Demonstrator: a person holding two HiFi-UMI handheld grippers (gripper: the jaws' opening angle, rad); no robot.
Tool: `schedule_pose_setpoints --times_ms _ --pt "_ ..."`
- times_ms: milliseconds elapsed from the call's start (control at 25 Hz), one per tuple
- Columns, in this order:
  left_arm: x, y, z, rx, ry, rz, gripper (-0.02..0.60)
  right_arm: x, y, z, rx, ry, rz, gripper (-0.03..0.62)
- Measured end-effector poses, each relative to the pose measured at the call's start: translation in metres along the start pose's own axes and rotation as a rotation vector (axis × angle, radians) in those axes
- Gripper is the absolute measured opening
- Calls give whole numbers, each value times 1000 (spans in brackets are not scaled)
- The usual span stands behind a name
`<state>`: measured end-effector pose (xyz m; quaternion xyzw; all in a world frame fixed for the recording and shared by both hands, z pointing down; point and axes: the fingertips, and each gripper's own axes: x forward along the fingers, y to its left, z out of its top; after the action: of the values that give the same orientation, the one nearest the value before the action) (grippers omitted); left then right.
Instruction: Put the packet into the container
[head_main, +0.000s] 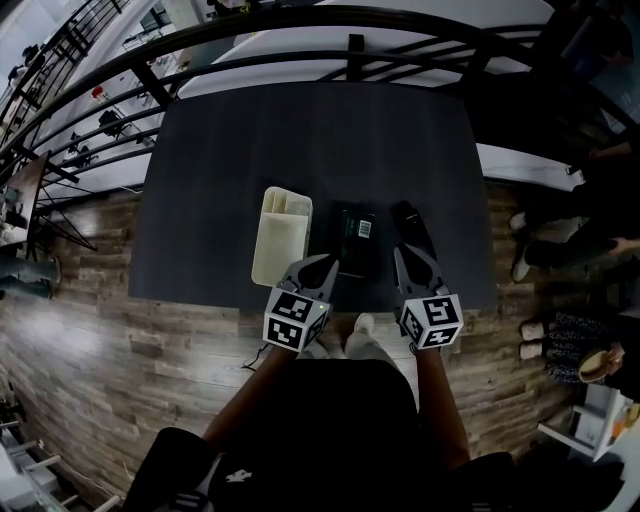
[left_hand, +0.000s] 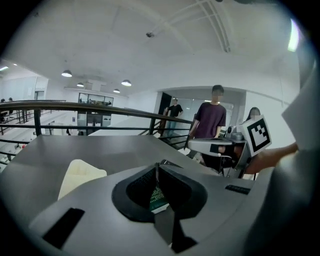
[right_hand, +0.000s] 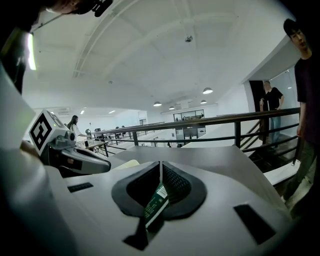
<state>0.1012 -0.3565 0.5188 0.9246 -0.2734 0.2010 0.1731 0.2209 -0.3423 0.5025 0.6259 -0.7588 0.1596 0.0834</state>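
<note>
Left gripper (head_main: 332, 260) and right gripper (head_main: 402, 252) each have fingers pressed together, a green packet (head_main: 355, 238) on the surface (head_main: 220, 180) just ahead between them, a cream container (head_main: 281, 235) left of the left fingers.

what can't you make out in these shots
- Packet print: too small and dark in the head view; each gripper view shows only a sliver past shut tongs.
- Whether the left gripper or right gripper pinches it: their own bodies hide the contact.
- Container inside: too small in the head view, cut off by the gripper body in the left gripper view.
</note>
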Motion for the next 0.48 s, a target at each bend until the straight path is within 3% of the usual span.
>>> schedule_pose_setpoints --times_ms 200,280,480 --pt "36 -6 -18 -10 111 84 15 1 -25 -7 12 10 31 3" --pt "50 -6 -27 -54 147 100 196 2 -32 -8 17 14 49 3" --pt "80 0 -45 -110 193 178 420 7 -36 -4 6 9 116 3"
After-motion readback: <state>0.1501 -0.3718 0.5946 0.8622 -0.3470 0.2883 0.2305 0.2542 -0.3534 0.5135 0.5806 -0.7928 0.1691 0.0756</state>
